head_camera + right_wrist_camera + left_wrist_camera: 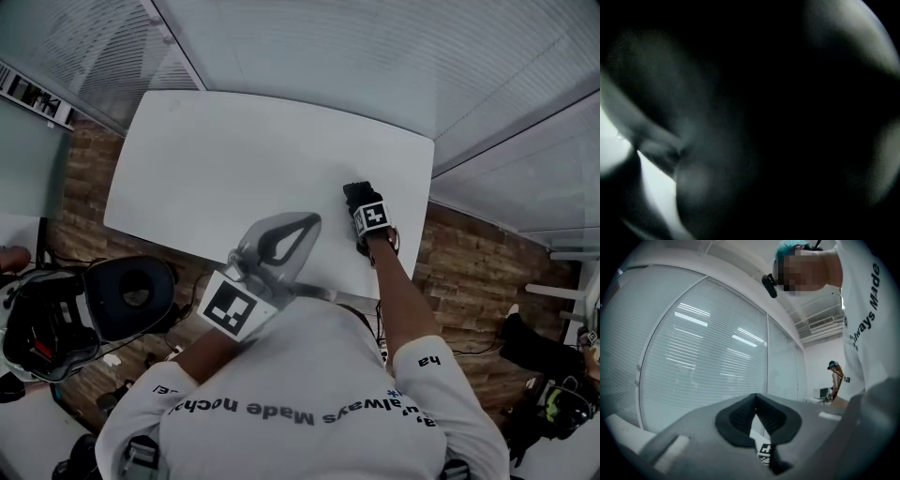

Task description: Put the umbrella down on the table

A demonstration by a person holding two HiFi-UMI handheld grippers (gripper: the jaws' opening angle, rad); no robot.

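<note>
A white table (pixel 225 159) lies in front of me in the head view. My right gripper (pixel 358 197) points steeply down at the table's near right part, its marker cube (pixel 372 217) on top. A black bulk (pixel 355 191) shows just beyond the cube; I cannot tell whether it is the umbrella or the gripper's own parts. In the right gripper view a dark blurred mass (pixel 754 140) fills almost everything, with a strip of bright table (pixel 611 150) at the left, and the jaws cannot be made out. My left gripper (pixel 314 219) (pixel 756 397) hovers level over the near edge, shut and empty.
A black office chair (pixel 136 289) stands left of the table on a brick-patterned floor (pixel 469 262). Glass walls with blinds (pixel 703 357) run behind the table. Another person (pixel 836 380) stands far off at the right in the left gripper view.
</note>
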